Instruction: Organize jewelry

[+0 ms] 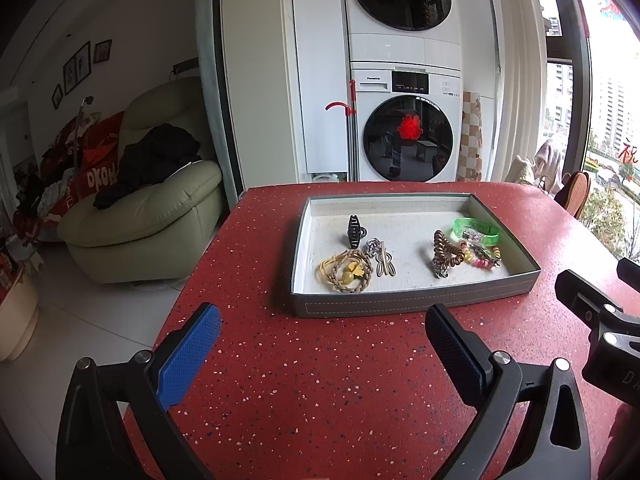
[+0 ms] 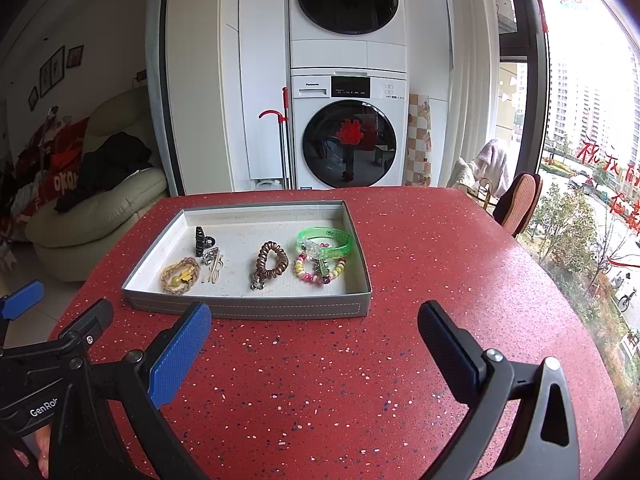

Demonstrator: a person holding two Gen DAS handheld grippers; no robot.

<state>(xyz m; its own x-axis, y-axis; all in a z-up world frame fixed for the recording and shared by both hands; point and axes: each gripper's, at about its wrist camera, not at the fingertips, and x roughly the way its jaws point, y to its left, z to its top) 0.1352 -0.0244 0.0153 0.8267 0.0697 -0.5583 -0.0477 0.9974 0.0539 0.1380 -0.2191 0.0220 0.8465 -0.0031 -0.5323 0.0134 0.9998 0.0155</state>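
Lying in the tray [image 2: 248, 310] at frame centre, the green bangle [image 2: 325, 242] sits up-left of the spread, empty right gripper [image 2: 314, 338] — nearer it; the left gripper [image 1: 322, 338] is spread too.

Open left tongs [image 1: 322, 338], jewelry tray [image 1: 416, 304]

I am working in a home, stacked washer and dryer [image 2: 347, 128], green leather sofa [image 1: 152, 208], framed pictures [image 1: 82, 62], red table [image 2: 360, 360]
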